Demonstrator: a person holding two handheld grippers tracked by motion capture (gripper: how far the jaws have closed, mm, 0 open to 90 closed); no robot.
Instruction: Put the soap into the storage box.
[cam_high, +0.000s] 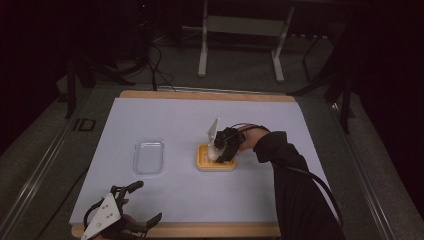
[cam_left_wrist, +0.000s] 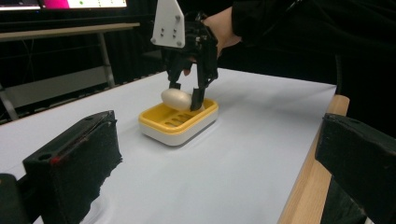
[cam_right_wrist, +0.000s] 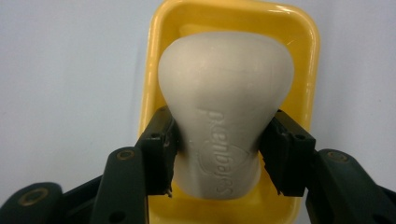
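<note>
over pale table (cam_high: 165, 200), whitish, seemingly embossed soap bar (cam_right_wrist: 224, 112) in right claw (cam_right_wrist: 219, 154)

A dim room with grey floor (cam_high: 45, 145), a metal-legged bench (cam_high: 240, 30) behind the wood-edged table (cam_high: 200, 95).

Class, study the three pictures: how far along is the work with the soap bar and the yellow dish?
Done: the soap bar is gripped, the right gripper shut on its narrow waist. In hand: the bar sits just over the yellow dish; whether it touches the dish floor is unclear. Left: probably setting it down and opening the jaws. The left gripper waits open at the table's near edge, and the clear tray lies empty.
</note>
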